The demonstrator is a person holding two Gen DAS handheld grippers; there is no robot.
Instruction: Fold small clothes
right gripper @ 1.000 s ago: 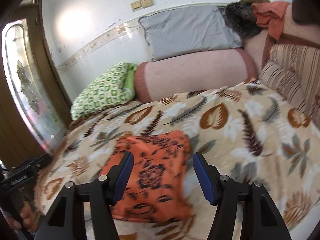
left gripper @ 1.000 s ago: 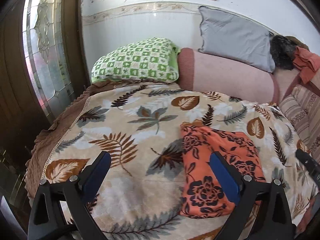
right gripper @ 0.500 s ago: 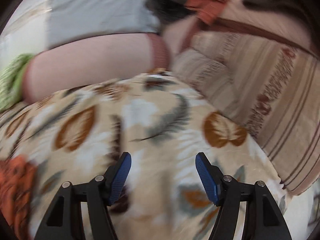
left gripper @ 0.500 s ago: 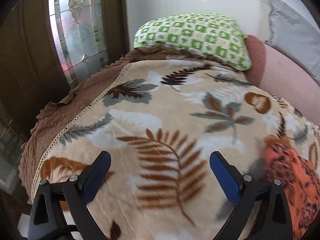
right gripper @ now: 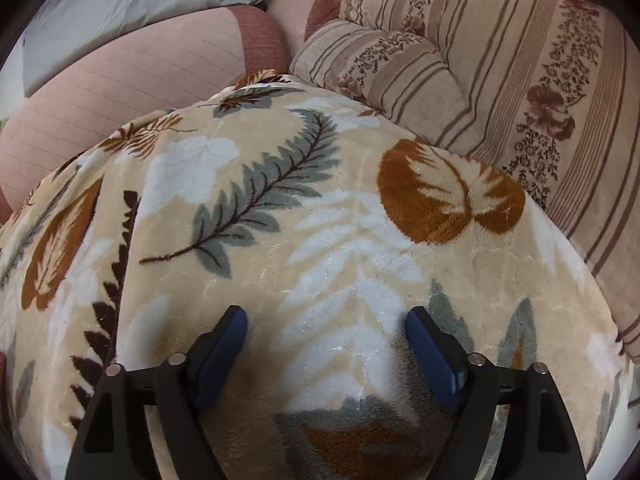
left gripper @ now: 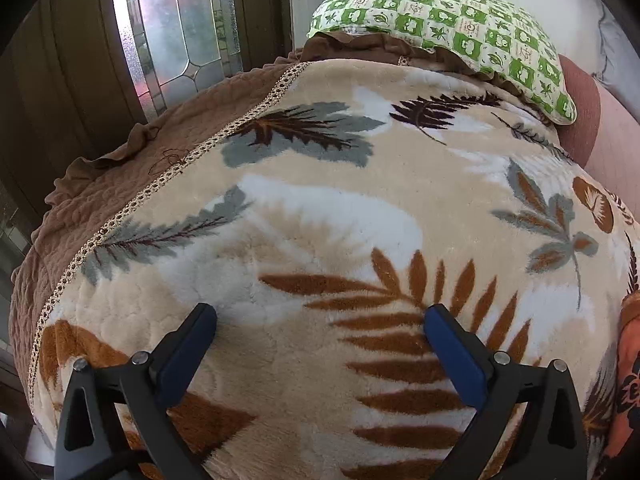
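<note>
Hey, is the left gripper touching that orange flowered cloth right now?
Apart. In the left wrist view the left gripper stands open over the leaf blanket, while the orange cloth lies at the right edge, with blanket showing between them.

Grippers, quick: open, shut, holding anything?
Left gripper: open, empty, over the leaf-print blanket.
Right gripper: jaws opening, nothing between them.

Both grippers now hang low over the leaf-print blanket (left gripper: 320,208), swung apart; the orange floral garment (left gripper: 628,380) shows only at the left view's right edge. The right gripper (right gripper: 326,320) is opening, empty.
</note>
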